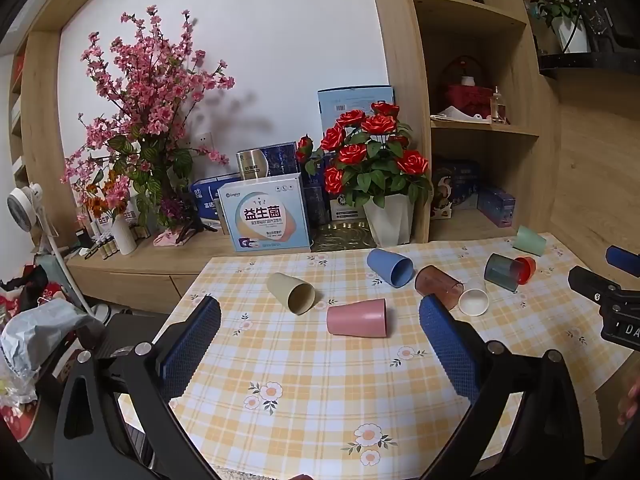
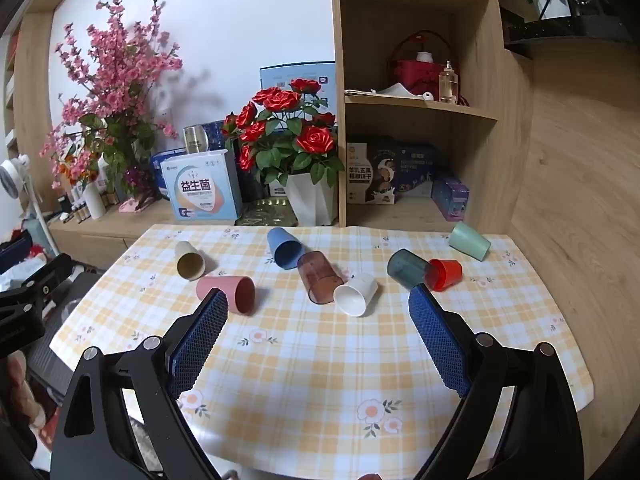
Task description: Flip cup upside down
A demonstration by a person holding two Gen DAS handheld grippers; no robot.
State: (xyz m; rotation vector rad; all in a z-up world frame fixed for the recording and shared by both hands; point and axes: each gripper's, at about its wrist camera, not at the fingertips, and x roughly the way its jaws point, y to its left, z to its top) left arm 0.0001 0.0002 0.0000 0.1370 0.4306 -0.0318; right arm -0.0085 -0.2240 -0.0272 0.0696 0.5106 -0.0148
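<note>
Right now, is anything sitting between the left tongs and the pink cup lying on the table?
Nothing visible. The left tongs are open above the checked tablecloth, and the pink cup lies on its side just ahead, with only bare cloth before it. The beige cup lies close to its left, apart from it.

A white wall (image 1: pixel 280 40) is framed by light wooden shelving (image 1: pixel 472 120). A low wooden sideboard (image 1: pixel 152 264) is set beneath it, and a table is covered by a yellow checked tablecloth (image 1: pixel 320 380).
</note>
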